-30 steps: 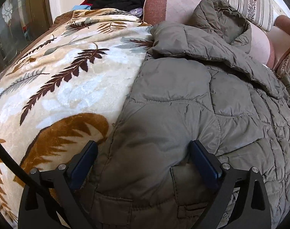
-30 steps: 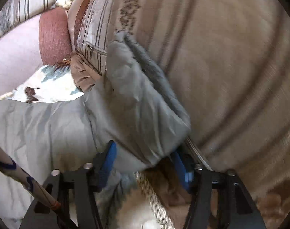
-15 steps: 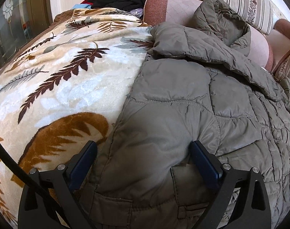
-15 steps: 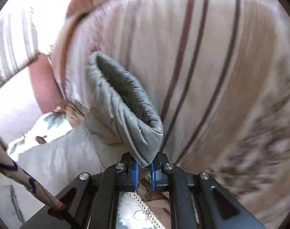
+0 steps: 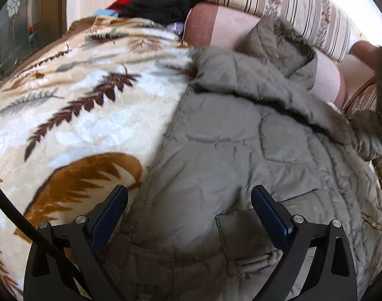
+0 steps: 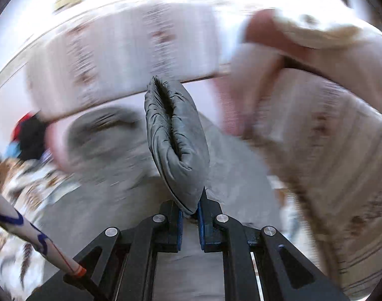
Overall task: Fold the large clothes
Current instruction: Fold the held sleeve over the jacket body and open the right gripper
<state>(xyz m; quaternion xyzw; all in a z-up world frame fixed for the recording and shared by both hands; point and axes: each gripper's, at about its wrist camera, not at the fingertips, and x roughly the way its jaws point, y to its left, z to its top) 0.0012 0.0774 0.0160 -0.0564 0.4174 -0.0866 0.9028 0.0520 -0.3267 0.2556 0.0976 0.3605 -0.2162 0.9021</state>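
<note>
Right gripper (image 6: 189, 212) is clenched on the sleeve cuff (image 6: 177, 148) of the padded grey jacket (image 5: 241, 150), which sprawls over the leaf-print blanket (image 5: 77, 115); left gripper (image 5: 189, 215) hangs wide open above its hem. Puffy, soft and probably slippery, it looks best pinched at cuffs and seams

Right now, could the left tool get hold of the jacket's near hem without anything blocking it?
Probably yes. The left tool stands open right over the grey jacket, whose hem and pocket lie between its fingers, with nothing on top; only the leaf-print blanket lies beside it.
</note>
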